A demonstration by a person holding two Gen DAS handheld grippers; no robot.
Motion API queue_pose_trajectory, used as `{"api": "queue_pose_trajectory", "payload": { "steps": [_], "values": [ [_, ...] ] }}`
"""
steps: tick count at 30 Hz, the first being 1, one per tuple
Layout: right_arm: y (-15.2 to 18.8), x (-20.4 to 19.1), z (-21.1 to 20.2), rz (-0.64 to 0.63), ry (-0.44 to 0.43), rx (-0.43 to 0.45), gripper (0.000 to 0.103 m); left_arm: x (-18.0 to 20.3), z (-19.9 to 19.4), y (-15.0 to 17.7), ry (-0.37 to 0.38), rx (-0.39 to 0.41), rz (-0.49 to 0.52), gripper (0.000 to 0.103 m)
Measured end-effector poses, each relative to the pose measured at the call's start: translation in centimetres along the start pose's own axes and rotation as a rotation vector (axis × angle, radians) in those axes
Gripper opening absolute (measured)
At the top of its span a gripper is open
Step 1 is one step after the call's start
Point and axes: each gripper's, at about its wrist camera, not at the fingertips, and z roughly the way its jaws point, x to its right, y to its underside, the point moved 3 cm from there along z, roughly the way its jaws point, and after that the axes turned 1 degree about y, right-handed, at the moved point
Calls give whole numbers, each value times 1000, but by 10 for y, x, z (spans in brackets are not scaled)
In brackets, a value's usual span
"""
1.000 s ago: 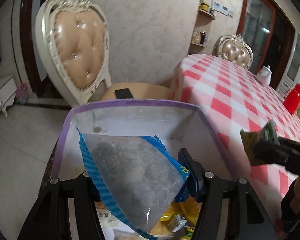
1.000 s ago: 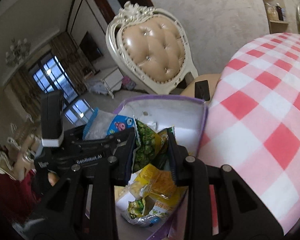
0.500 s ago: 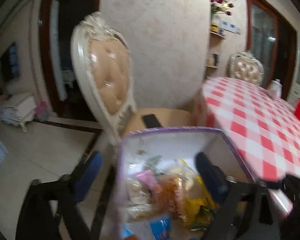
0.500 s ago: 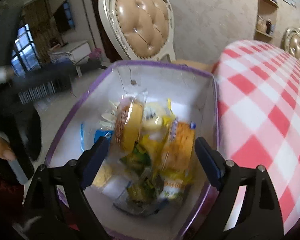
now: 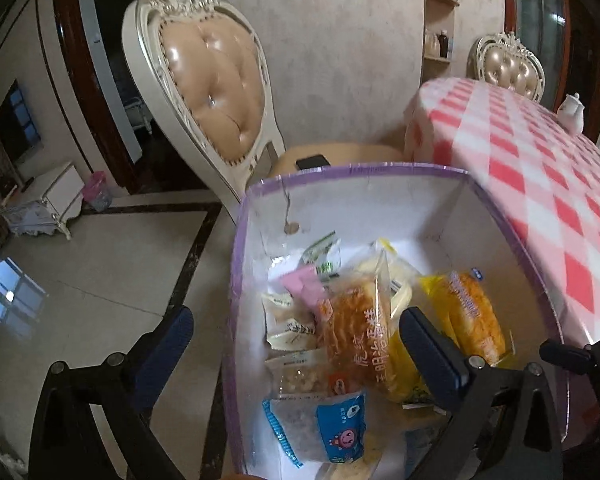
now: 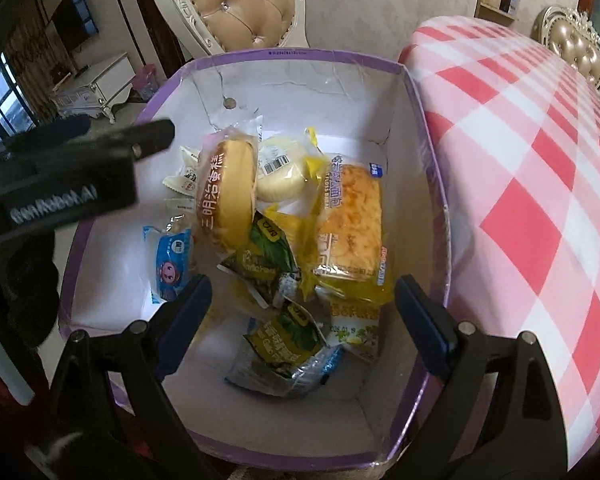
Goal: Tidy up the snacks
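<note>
A white box with a purple rim (image 5: 360, 168) (image 6: 284, 53) stands beside the table and holds several wrapped snacks. My left gripper (image 5: 294, 330) hangs open over the box's left wall with nothing between its fingers. Below it, on the box floor, lies a blue-edged clear snack pack (image 5: 324, 428) (image 6: 168, 260). My right gripper (image 6: 302, 292) is open above the box's middle, also holding nothing. Two green snack packets (image 6: 264, 256) (image 6: 288, 332) lie loose under it, next to a round cake (image 6: 228, 196) and a yellow-wrapped bread (image 6: 352, 224) (image 5: 472, 320).
A table with a red and white checked cloth (image 6: 540, 184) (image 5: 560, 184) borders the box on the right. A cream padded chair (image 5: 216, 92) stands behind the box, with a dark phone (image 5: 312, 162) on its seat. A tiled floor (image 5: 100, 280) lies to the left.
Both grippers have opened. The blue-edged pack left the left jaws and the green packet left the right jaws; both now lie in the box. The right gripper tipped down over the box.
</note>
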Motion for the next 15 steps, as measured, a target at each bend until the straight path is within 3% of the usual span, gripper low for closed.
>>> {"api": "queue_pose_trajectory", "payload": {
  "steps": [15],
  "values": [
    [-1,1,8,15,12,-21,93,-5,18,5,34,-64,-28,103]
  ]
}}
